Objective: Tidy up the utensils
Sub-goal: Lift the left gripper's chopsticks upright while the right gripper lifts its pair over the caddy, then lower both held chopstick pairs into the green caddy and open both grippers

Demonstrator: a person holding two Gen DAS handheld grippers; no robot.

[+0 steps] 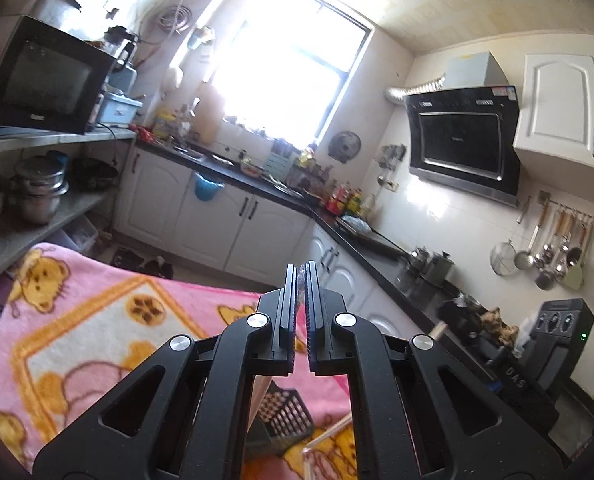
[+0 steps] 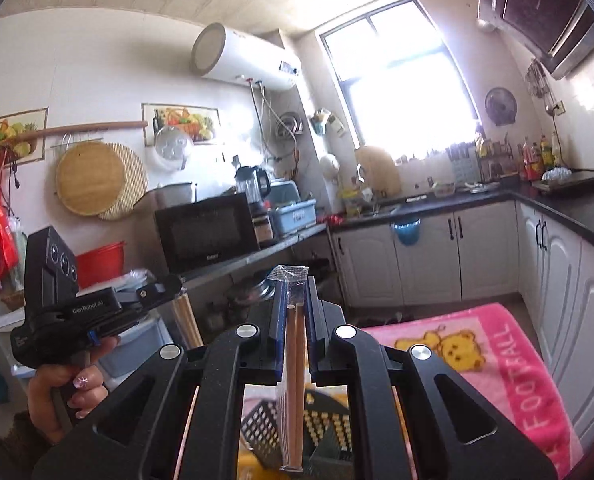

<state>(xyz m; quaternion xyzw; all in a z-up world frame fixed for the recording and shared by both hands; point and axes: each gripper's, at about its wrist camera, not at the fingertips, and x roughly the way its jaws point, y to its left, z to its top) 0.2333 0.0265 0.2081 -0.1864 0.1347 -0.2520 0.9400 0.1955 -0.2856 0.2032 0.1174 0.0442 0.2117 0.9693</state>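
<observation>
in your left wrist view, the left gripper fills the bottom centre, its two jaws drawn almost together with only a thin sliver of something clear and crinkled showing at the tips — you cannot tell from here what it is. below the jaws, at the bottom centre of the frame, one dark slotted utensil basket lies on the pink bear-print blanket, and a pale wooden stick slants just to its right. one black microwave sits at the upper left, and a row of ladles and strainers hangs on the wall at the right edge.

in your right wrist view, at the left edge, your left hand holds the other gripper's handle, and a bundle of wooden chopsticks hangs from its jaws — too small to count. at the bottom centre the right gripper is narrowly parted and clamped on one clear plastic sleeve of chopsticks; two round wooden ends show inside it, standing upright between the pads, with the wrapper's top poking above the tips. the same single basket lies directly beneath on the blanket, which spreads to the lower right.
</observation>
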